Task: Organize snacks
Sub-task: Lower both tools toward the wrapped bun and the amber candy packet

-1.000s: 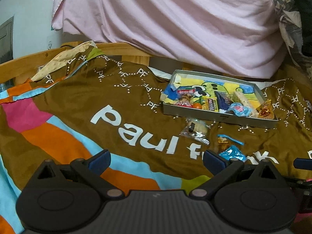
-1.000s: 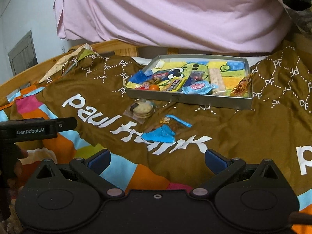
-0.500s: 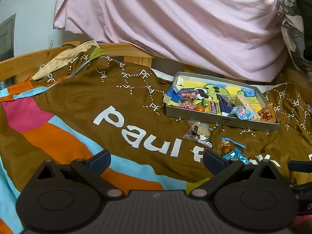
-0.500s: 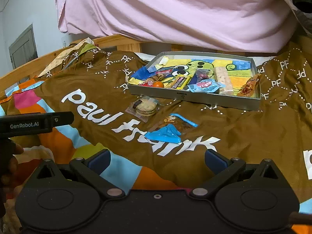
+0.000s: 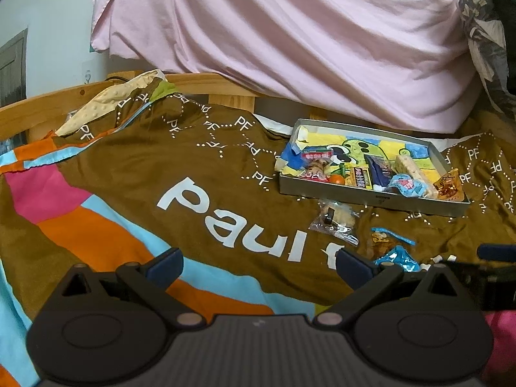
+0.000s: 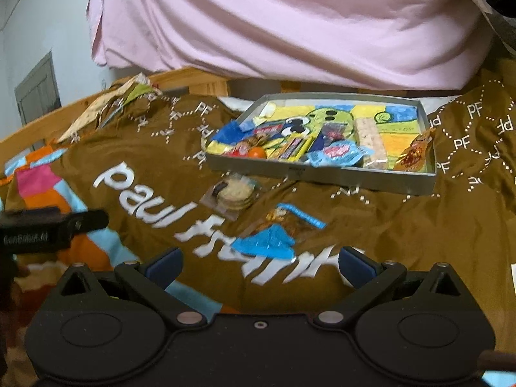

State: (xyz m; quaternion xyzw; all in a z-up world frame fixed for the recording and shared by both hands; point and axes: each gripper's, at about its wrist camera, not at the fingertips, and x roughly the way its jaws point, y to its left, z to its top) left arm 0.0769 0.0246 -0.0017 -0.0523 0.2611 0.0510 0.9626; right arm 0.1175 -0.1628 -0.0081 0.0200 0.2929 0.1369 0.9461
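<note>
Brown blanket (image 6: 403, 242): blue-wrapped snack (image 6: 267, 242) lies just ahead of your right gripper (image 6: 259, 266), nearer than the left gripper (image 5: 258, 264); both spread wide, empty.

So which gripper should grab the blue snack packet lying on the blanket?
Probably the right gripper. The blue packet lies almost straight ahead between its open fingers, while for the left gripper it sits off beside the right finger.

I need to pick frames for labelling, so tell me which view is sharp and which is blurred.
Left wrist view: sharp, the tray and cookie packet edges crisp, fisheye bending the bed frame. Right wrist view: motion-blurred, blanket lettering smeared, blue packet soft; only the right gripper body stays crisp.
</note>
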